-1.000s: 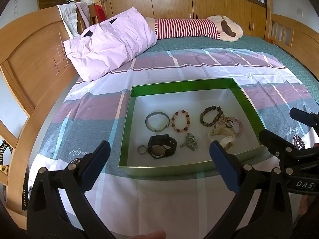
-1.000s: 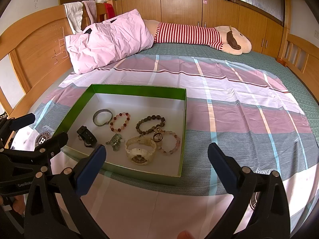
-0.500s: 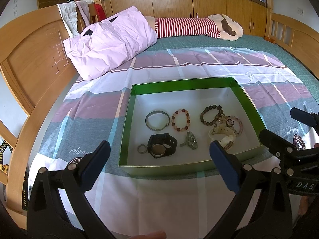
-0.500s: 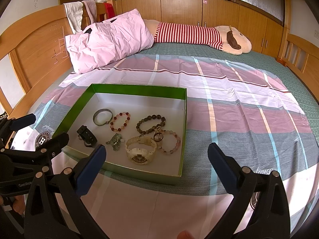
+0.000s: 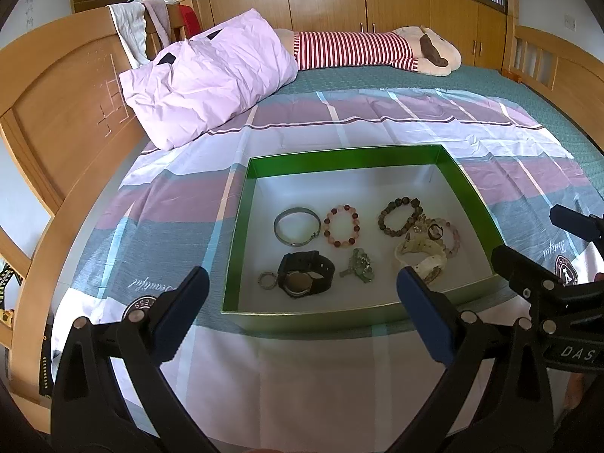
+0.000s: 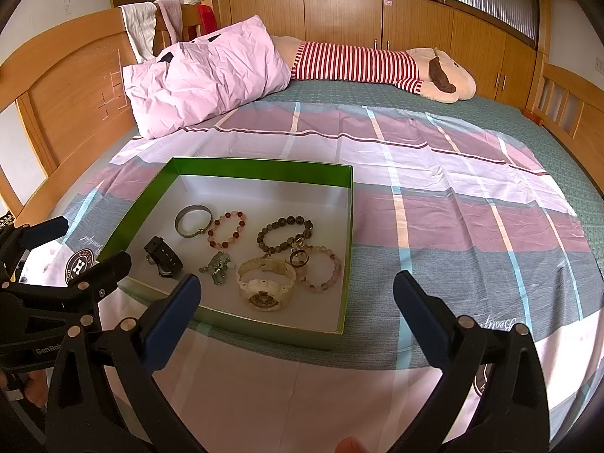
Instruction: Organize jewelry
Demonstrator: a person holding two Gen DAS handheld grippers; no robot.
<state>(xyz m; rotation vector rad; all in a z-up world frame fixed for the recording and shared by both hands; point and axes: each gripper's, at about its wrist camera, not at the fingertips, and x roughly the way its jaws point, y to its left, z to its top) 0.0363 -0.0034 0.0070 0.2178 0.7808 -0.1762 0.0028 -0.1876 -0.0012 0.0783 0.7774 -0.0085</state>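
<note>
1. Green box (image 5: 241, 226) w/ white floor sits on the bed (image 5: 377, 120), on the plaid sheet (image 6: 453, 188), toward the near edge of the bed & closer to the headboard (image 5: 64, 113) side than the footboard side.
2. Left tongs (image 5: 302, 309) released, blue pads wide apart, nothing between them; they hang over the box's near wall.
3. Right tongs (image 6: 294, 313) also released & empty, hanging over the near right corner of the box (seen from the right wrist cam, the left tongs' black frame pokes in at the left edge).
4. Inside the box, back row from the headboard side: silver bangle (image 5: 297, 225), then red-pink bead bracelet (image 5: 341, 226) just beside it, then dark bead bracelet (image 5: 400, 216) a bit apart.
5. Front row: small ring (image 5: 267, 280) touching or nearly touching the black watch (image 5: 305, 278) near the box's near left corner; a grey-green charm (image 5: 360, 269) lies around the middle.
6. Cream watch (image 6: 266, 282) lies by the near right part of the box, resting against a pale pink bead bracelet (image 6: 324, 270); a small dark ring (image 6: 299, 257) lies on that cluster, btwn the dark beads & the pink ones (exact overlap hard to tell).
7. Pink pillow (image 6: 204, 75) at the headboard end; striped plush toy (image 6: 377, 66) lies along the far edge of the bed, w/ wooden cabinets (image 6: 339, 11) behind.
8. A fingertip (image 6: 349, 445) shows at the bottom edge of the right view.
</note>
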